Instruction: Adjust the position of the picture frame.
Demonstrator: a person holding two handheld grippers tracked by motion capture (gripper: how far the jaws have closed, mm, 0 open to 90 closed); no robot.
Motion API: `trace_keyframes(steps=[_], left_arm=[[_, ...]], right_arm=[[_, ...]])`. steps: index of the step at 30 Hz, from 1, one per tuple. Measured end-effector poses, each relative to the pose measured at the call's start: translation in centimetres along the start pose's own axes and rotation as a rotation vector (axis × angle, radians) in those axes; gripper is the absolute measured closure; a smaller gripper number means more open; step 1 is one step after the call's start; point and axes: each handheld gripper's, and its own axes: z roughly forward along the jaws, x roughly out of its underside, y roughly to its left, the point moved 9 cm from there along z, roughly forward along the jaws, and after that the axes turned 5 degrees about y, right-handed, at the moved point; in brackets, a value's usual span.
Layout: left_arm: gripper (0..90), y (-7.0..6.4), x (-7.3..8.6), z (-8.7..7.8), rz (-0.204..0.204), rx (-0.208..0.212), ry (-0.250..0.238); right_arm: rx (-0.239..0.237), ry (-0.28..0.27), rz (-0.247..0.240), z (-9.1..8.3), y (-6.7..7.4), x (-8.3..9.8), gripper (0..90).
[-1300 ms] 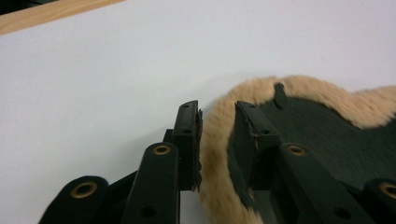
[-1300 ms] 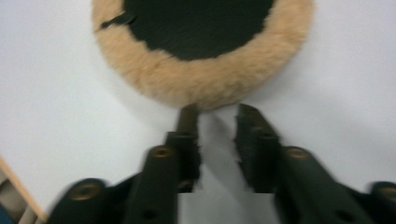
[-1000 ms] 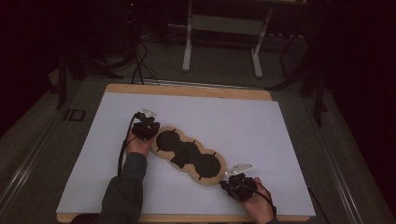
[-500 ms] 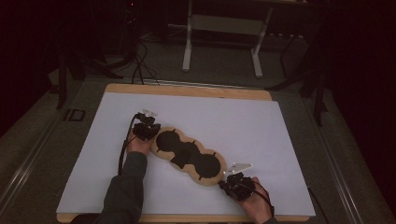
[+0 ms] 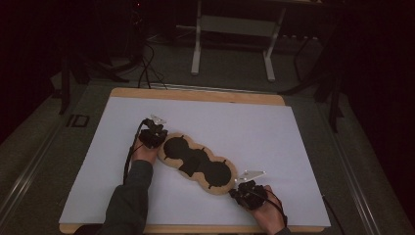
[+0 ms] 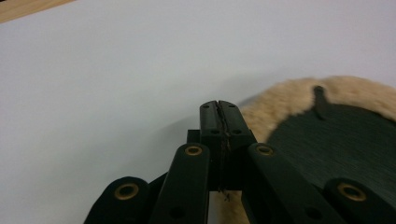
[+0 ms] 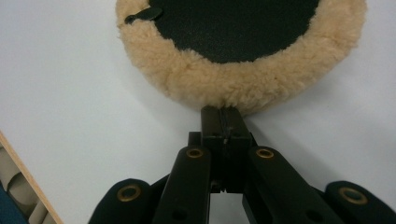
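Left gripper (image 5: 155,137): jaws together, at the fleece pad's (image 5: 198,161) far-left lobe.
Right gripper (image 5: 243,192): jaws together, tips at the near-right lobe.
Pad: mid-sheet (image 5: 293,147), diagonal.
Risk: closed tips may just shove fleece, skewing it.

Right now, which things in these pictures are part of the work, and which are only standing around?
Part of the work:
- fleece pad, tan with black backing
- left gripper, shut, at one end of the pad
- right gripper, shut, at the other end
- white sheet under the pad

Standing around:
- white stand behind the table
- floor cables
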Motion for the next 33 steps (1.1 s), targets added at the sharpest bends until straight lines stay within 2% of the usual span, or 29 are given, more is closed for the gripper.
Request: trace_keyframes(steps=[4, 6, 10, 13, 15, 23, 33], left_arm=[[90.0, 0.2, 0.3, 0.3, -0.007, -0.014, 0.021], [90.0, 0.5, 0.7, 0.6, -0.015, -0.023, 0.05], [90.0, 0.5, 1.1, 0.7, -0.042, 0.012, 0.053], [90.0, 0.6, 1.3, 0.6, -0.092, 0.051, 0.053], [90.0, 0.7, 1.5, 0.5, -0.111, 0.07, 0.053], [90.0, 0.7, 2.8, -0.6, -0.078, 0.083, 0.057], [90.0, 0.6, 4.3, -1.8, -0.09, 0.092, 0.042]], right_arm=[[0.0, -0.001, -0.002, 0.0, 0.0, 0.0, 89.9], [0.005, -0.003, -0.007, 0.0, 0.0, 0.0, 89.9], [0.008, -0.002, -0.01, 0.0, 0.1, 0.0, 89.8], [0.004, -0.001, 0.0, 0.0, 0.0, 0.0, 89.9], [0.005, -0.002, 0.005, 0.0, -0.1, 0.0, 89.9], [0.031, -0.008, 0.036, -0.1, -1.0, 0.0, 89.8], [0.061, -0.024, 0.076, -0.1, -2.2, -0.1, 89.8]])
